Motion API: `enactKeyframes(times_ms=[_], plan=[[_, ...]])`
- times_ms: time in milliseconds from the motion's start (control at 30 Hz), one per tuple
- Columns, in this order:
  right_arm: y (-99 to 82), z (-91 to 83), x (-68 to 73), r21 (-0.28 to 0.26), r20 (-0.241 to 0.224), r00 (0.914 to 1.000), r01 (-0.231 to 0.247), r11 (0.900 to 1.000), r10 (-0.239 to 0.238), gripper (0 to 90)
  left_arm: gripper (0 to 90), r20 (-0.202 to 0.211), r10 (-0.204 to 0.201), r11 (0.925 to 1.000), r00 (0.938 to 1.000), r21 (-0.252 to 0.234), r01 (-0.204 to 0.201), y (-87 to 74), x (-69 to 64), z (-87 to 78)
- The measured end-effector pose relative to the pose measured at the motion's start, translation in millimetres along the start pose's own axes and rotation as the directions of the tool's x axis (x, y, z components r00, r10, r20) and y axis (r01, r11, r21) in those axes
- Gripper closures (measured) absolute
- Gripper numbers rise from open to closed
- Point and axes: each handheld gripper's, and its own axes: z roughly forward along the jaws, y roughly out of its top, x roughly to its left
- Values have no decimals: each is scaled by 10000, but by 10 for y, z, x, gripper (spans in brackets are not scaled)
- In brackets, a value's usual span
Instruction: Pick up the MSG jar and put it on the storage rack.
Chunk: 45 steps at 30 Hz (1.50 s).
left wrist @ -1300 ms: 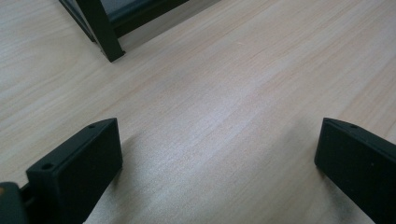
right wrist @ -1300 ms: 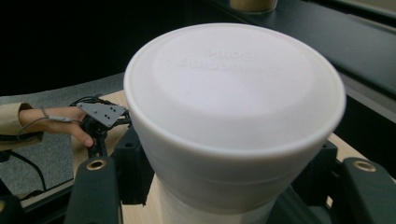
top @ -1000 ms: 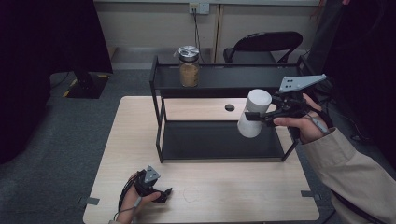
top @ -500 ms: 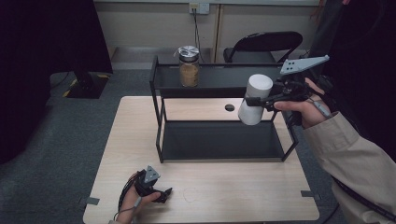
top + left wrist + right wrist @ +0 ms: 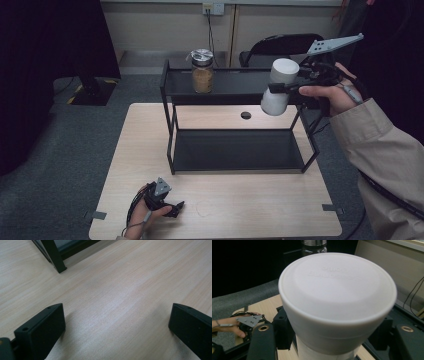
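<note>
Wooden table (image 5: 225, 205) bears black shelf rack (image 5: 235, 150); grey carpet (image 5: 75, 145) around

The white cylindrical plastic container (image 5: 278, 86) looks smooth and matt; the pale wood-grain table (image 5: 235, 205) has a satin sheen.

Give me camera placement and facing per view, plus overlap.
High view: above the person's side, looking forward and down on the table; both forearms enter, right gripper clamps the white container.
Left gripper view: low over the tabletop; its own open jaws and a shelf rack leg.
Right gripper view: along its jaws, container lid close up.
Shared: the container, the jar and the left gripper appear in high and right gripper views.
</note>
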Motion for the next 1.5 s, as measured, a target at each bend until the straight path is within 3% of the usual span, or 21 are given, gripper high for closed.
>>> enactKeyframes(times_ms=[400,800,1500], plan=[[112,-70,-100,-27,965,9951,-211,9998,213,355,0,-3,20,10000,10000,0,-20,0,2,1],[210,14,-219,102,2194,9745,-499,9987,464,355,0,-3,20,10000,10000,-2,-20,0,2,1],[154,247,-407,316,2689,9582,-1104,9934,979,355,0,-1,20,10000,10000,-3,-20,0,3,1]])
